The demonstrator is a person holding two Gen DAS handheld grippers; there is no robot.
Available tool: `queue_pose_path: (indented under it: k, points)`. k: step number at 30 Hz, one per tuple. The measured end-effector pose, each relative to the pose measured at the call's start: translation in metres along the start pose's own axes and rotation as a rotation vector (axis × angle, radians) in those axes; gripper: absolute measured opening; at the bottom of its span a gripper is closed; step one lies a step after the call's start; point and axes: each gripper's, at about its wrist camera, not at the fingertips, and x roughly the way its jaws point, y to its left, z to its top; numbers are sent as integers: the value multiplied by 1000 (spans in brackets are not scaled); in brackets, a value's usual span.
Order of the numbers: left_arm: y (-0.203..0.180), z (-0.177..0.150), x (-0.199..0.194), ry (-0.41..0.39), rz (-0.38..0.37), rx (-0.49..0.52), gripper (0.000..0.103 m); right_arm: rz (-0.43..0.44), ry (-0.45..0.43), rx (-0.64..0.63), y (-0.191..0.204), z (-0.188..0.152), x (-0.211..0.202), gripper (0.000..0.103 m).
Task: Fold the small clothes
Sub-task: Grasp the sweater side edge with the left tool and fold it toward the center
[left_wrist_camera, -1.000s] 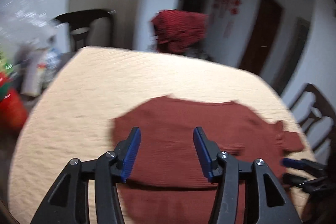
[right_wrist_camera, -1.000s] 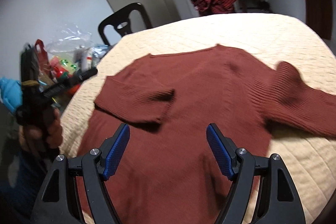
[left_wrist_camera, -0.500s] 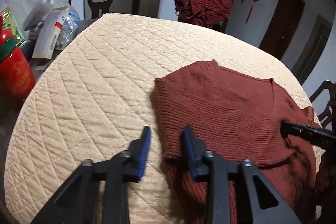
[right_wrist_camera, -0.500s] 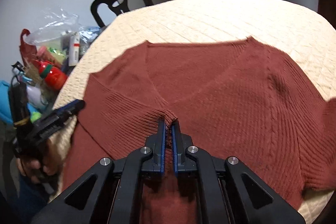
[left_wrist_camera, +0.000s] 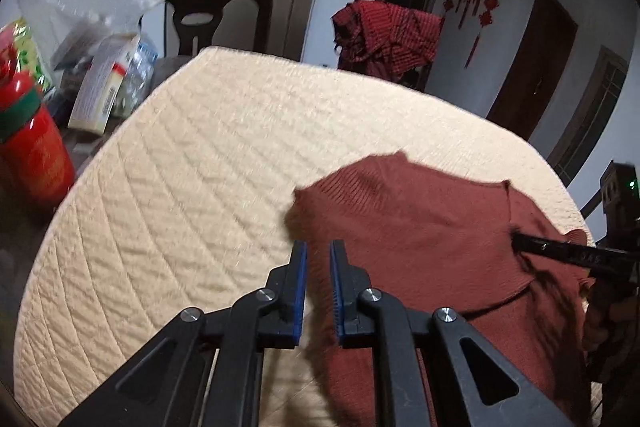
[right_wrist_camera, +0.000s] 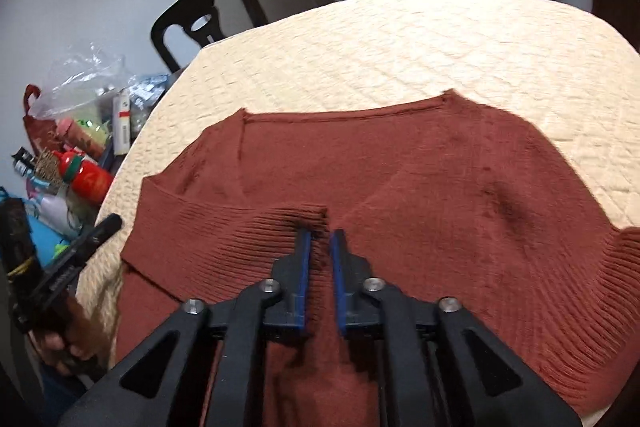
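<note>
A rust-red knit sweater (right_wrist_camera: 420, 163) lies flat on the cream quilted table (right_wrist_camera: 420, 39), collar at the far side. Its left sleeve is folded across the chest. My right gripper (right_wrist_camera: 319, 239) is shut on the ribbed sleeve cuff (right_wrist_camera: 296, 217) at the chest's middle. In the left wrist view the sweater (left_wrist_camera: 420, 227) lies right of centre. My left gripper (left_wrist_camera: 318, 251) is shut on the sweater's folded left edge. The right gripper's tip (left_wrist_camera: 560, 253) shows at the right, the left gripper's fingers (right_wrist_camera: 86, 243) at the left of the right wrist view.
A red checked garment (left_wrist_camera: 386, 35) hangs on a chair beyond the table. A black chair (left_wrist_camera: 218, 15) stands at the far left. A red bottle (left_wrist_camera: 30, 143), boxes and plastic bags crowd the side surface left of the table.
My left gripper has closed on the sweater's left edge. My right gripper, shut on the cuff half a second ago, stays shut and has carried it a little further across the chest.
</note>
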Motion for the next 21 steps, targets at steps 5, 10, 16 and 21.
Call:
queue_pose_path:
  k: [5,10,16,21]
  points:
    - [-19,16,16,29,-40,50,14,43,-36,-11,7,-6,-18,18]
    - [-17,8,43,97,21,72,14,50,11,-136,26,-28,-15,18]
    - [3,-1,35,94,33,33,14,-10,29,-148,16,-35,-13,18]
    - [-2,9,18,29,27,52,14,6,-30,-139,22,-19,-19,18]
